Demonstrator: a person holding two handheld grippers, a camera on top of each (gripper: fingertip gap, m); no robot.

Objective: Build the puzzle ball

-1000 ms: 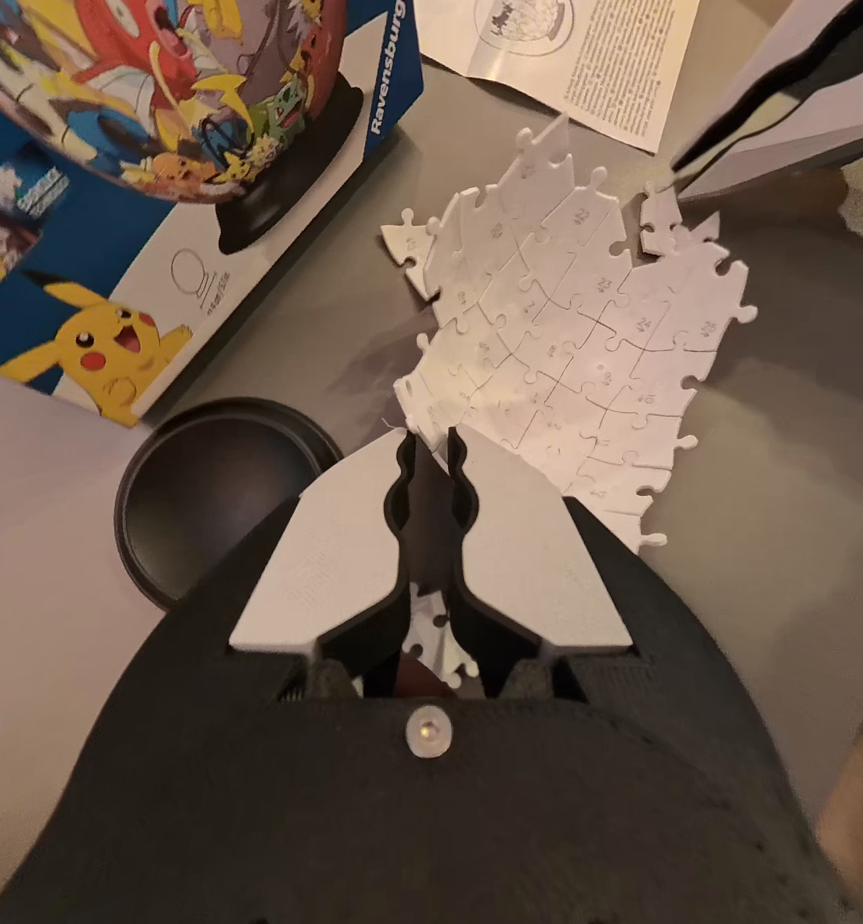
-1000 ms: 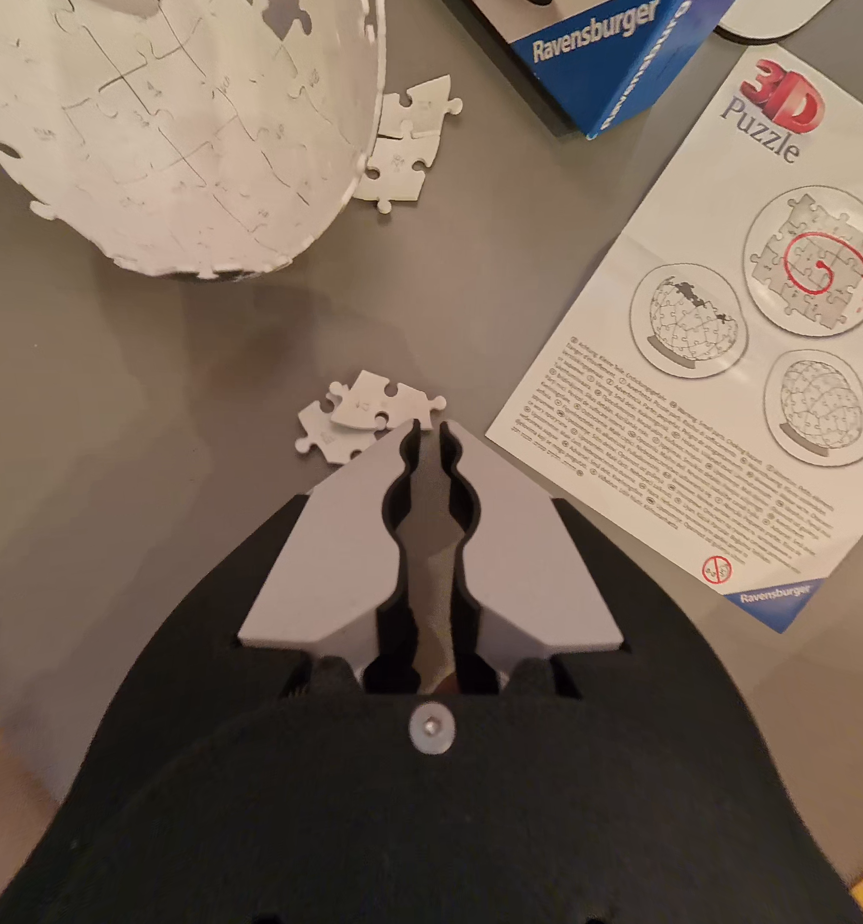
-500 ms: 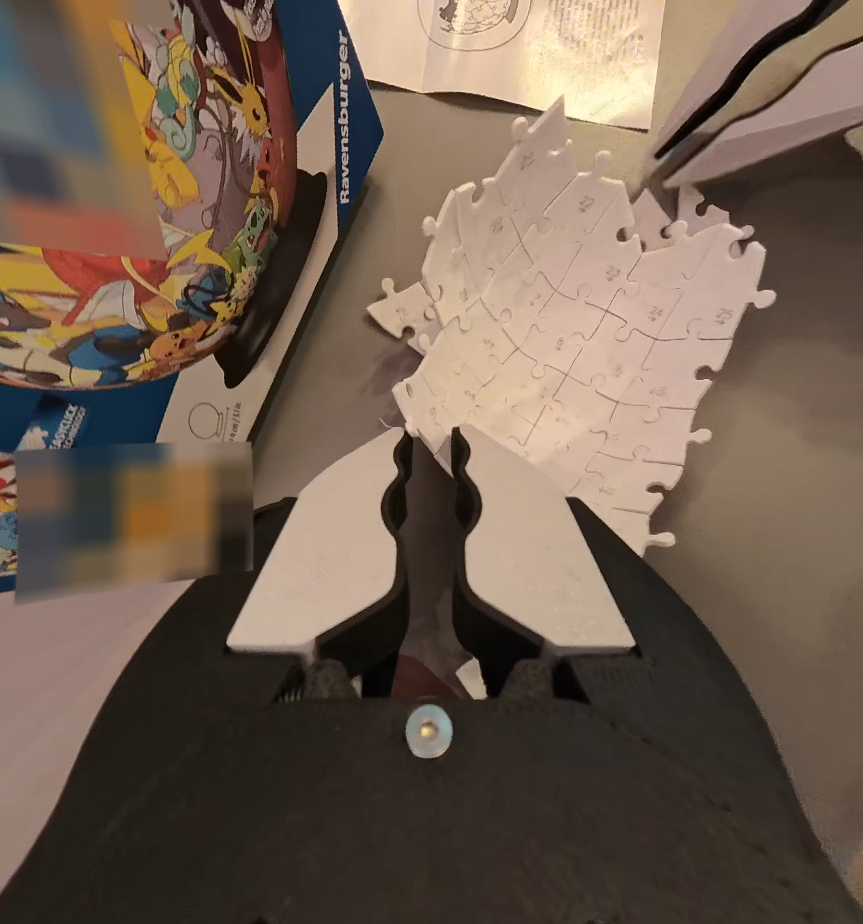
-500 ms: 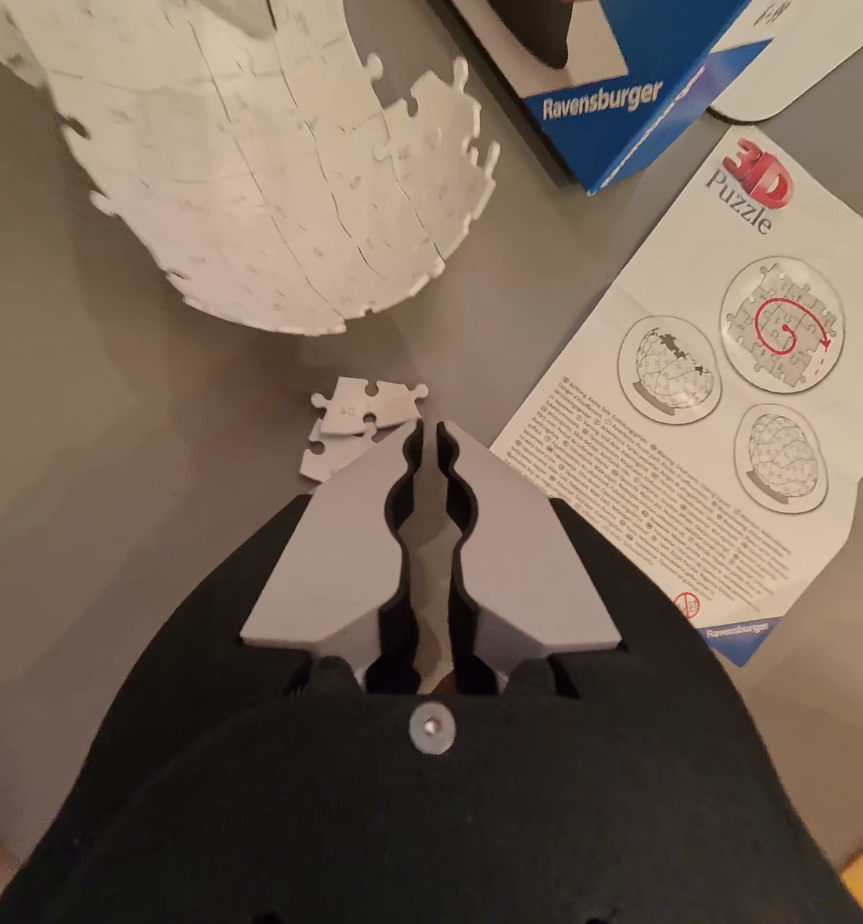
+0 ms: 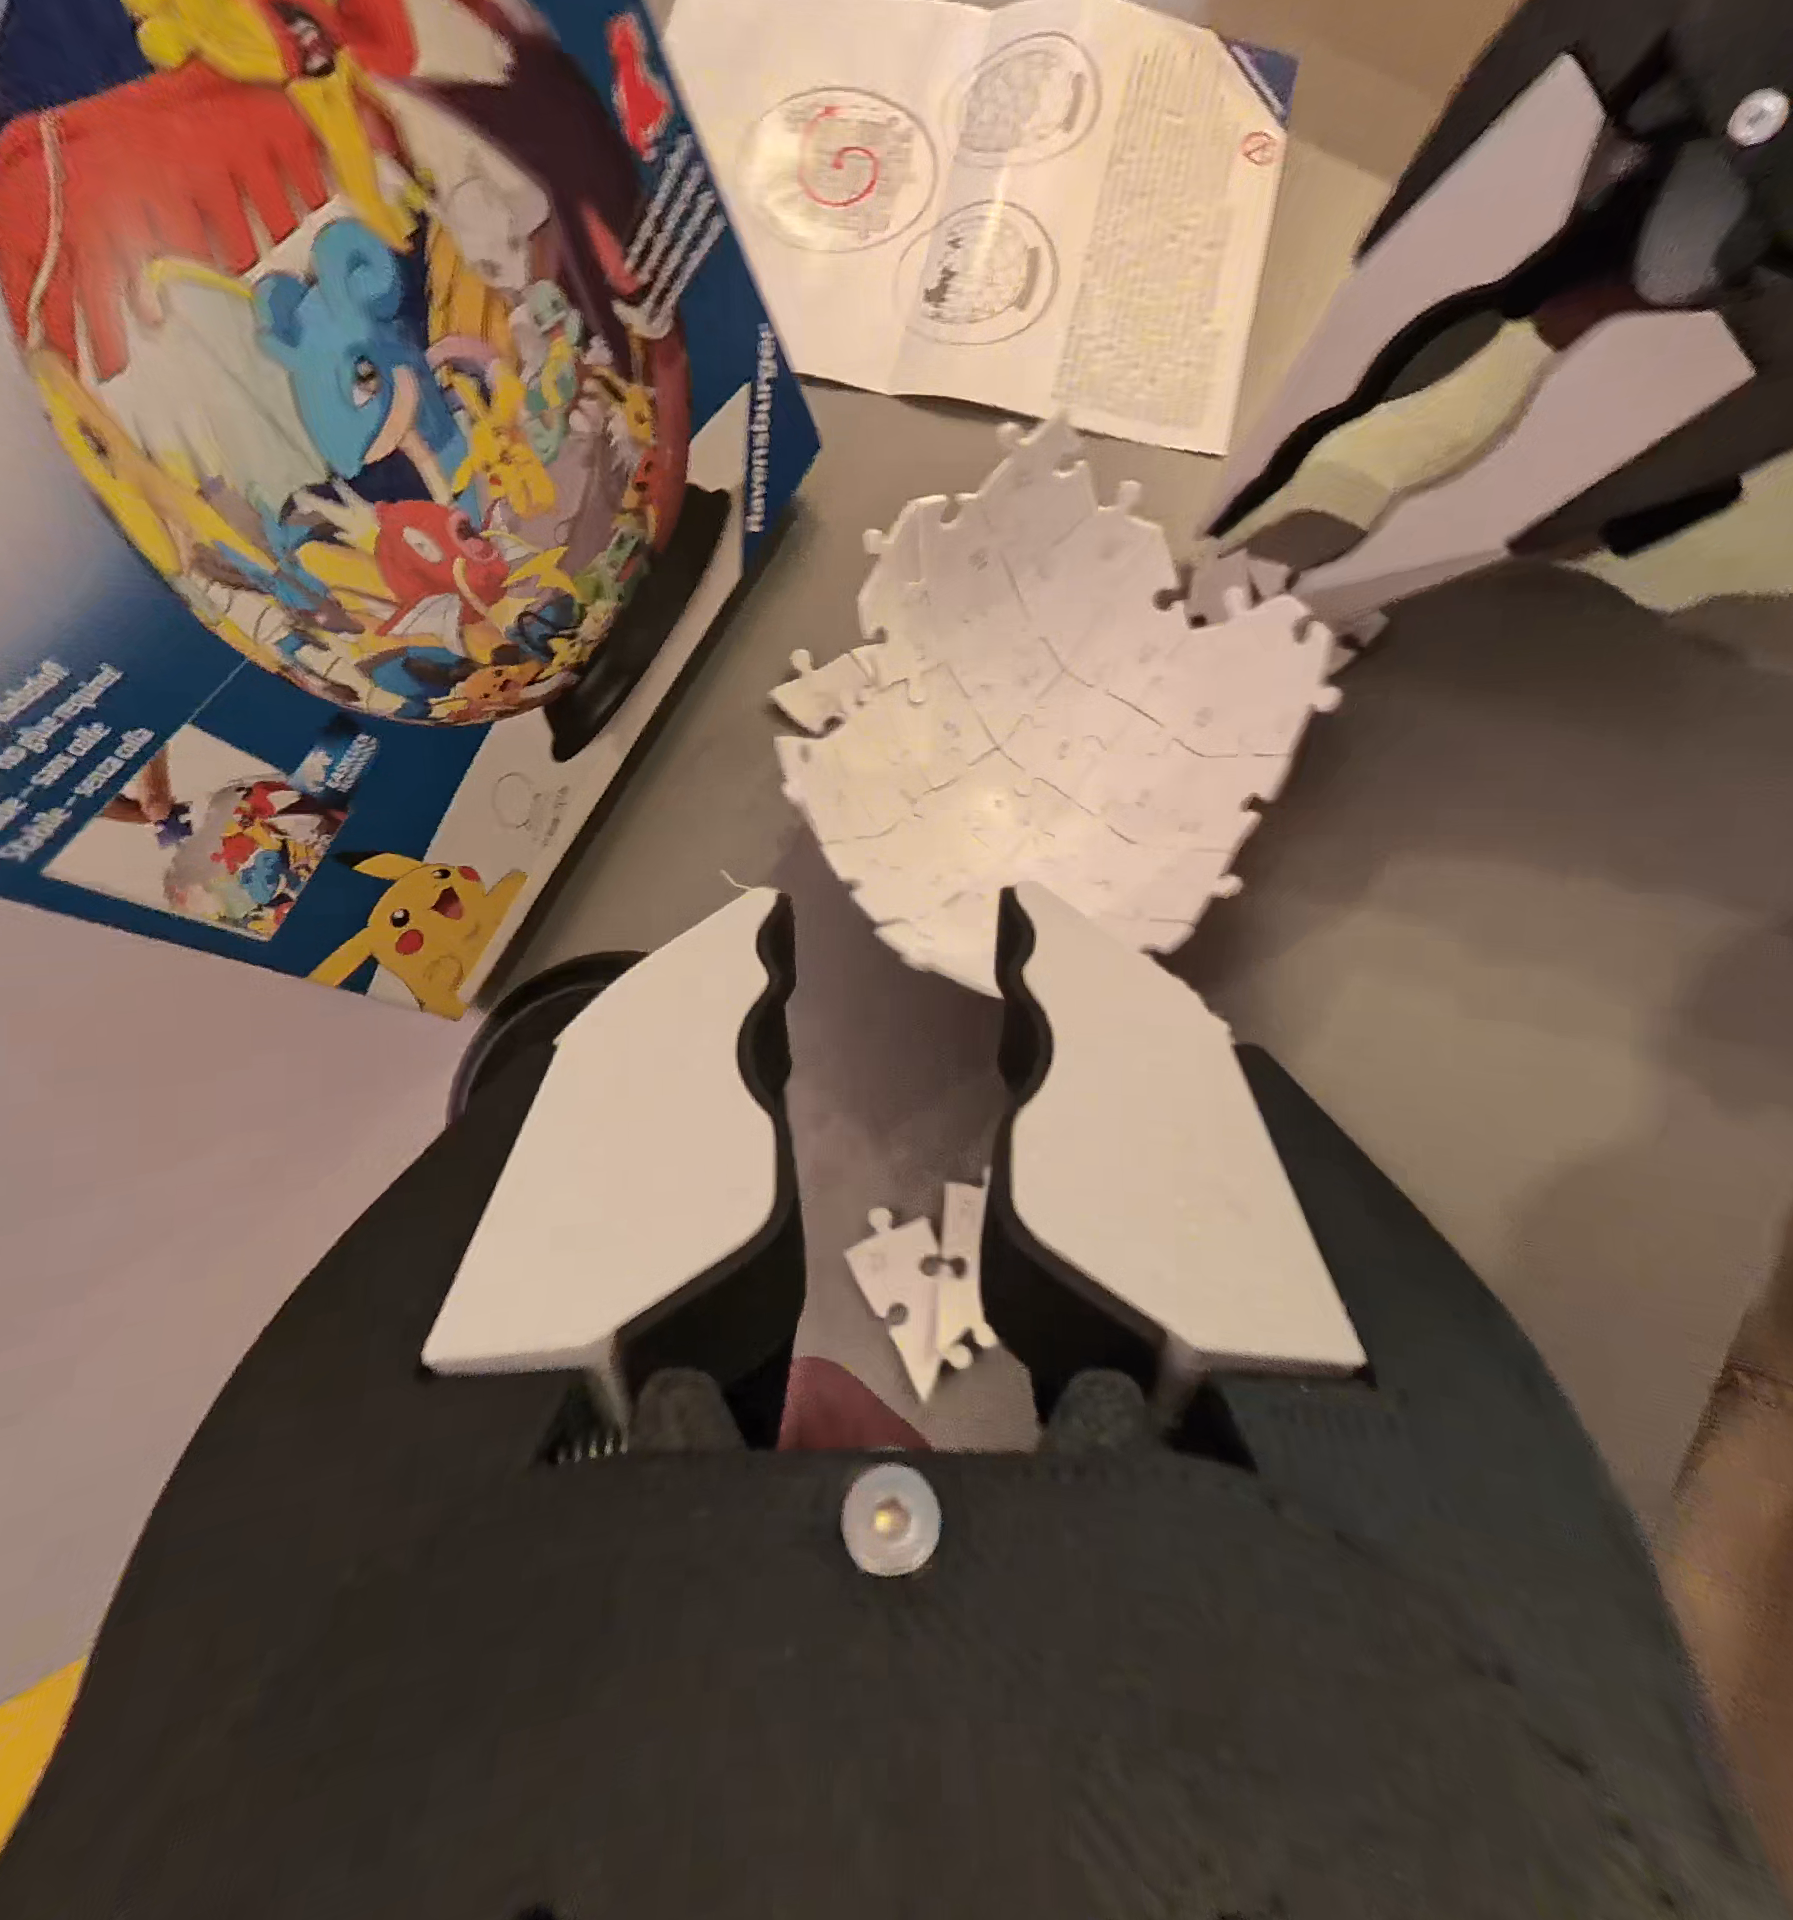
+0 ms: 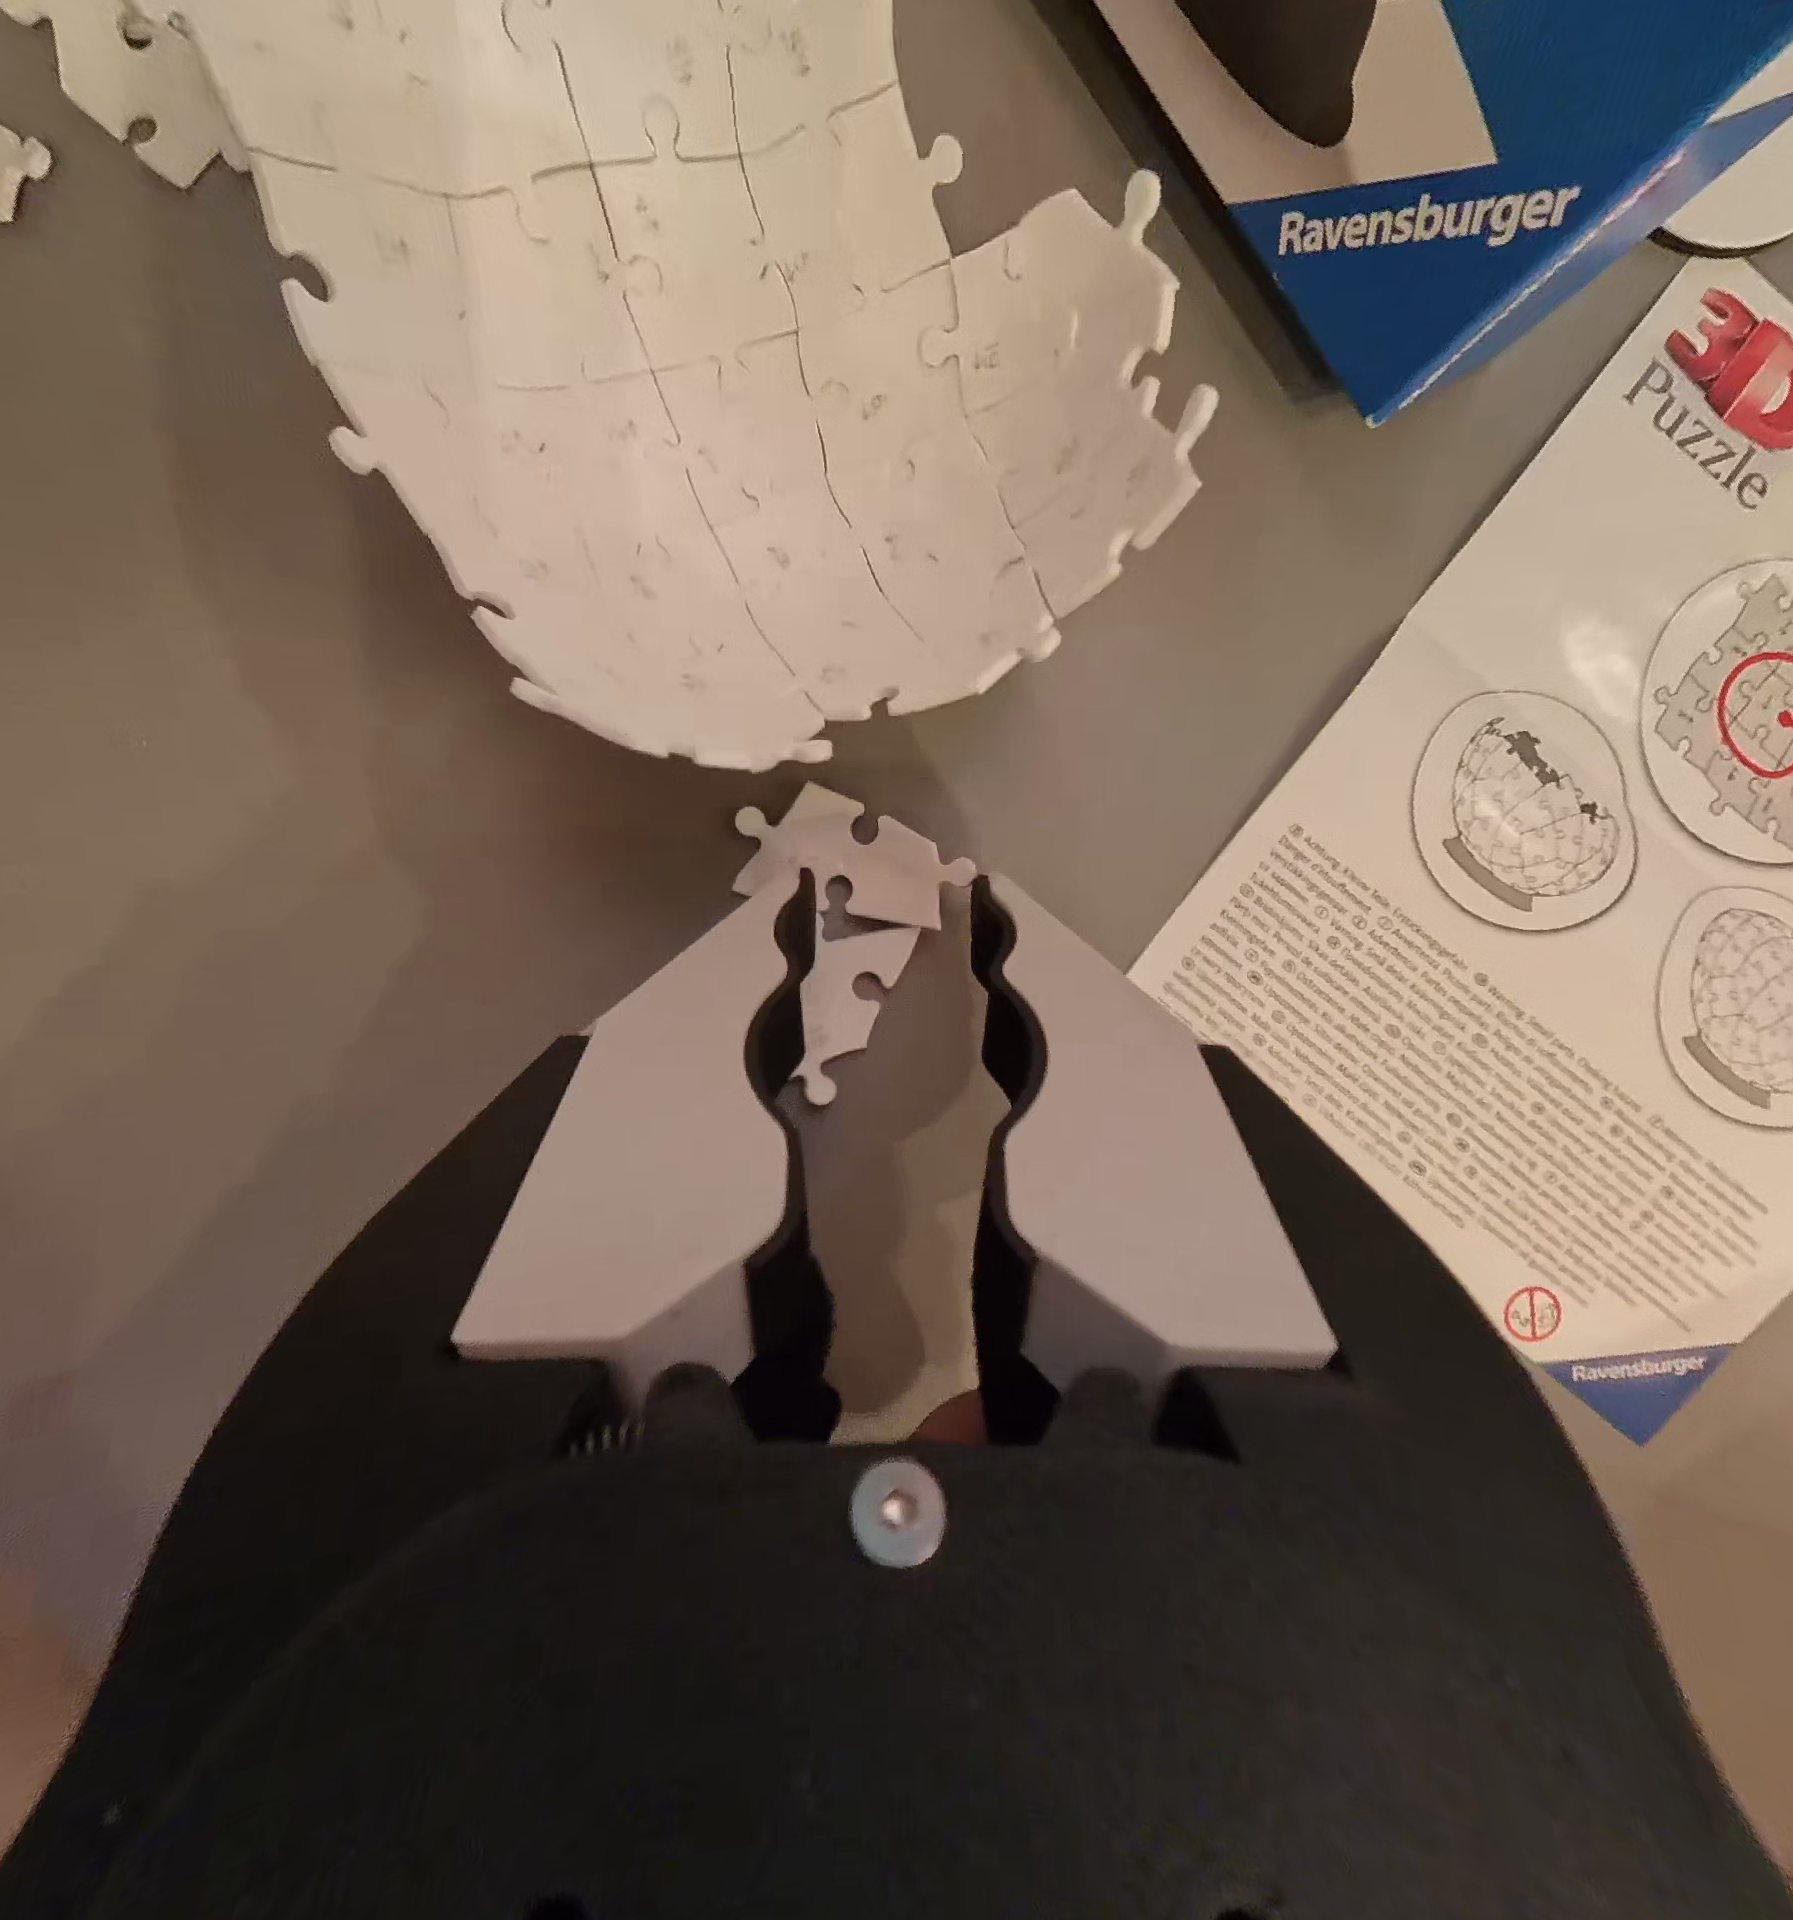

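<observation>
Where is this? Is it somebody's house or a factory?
Probably a house or hobby table, not a factory: a colourful puzzle box, a folded instruction sheet and a half-built white puzzle shell lie on a plain grey table.

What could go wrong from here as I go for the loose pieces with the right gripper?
1. The loose pieces overlap in a small pile between the right gripper fingers, so closing may pinch two at once or flick one away.
2. The curved assembled shell lies just beyond them, with nothing gripping it; pushing forward could nudge it or pop seams.
3. The left gripper is open near the shell's edge and could bump it.
</observation>
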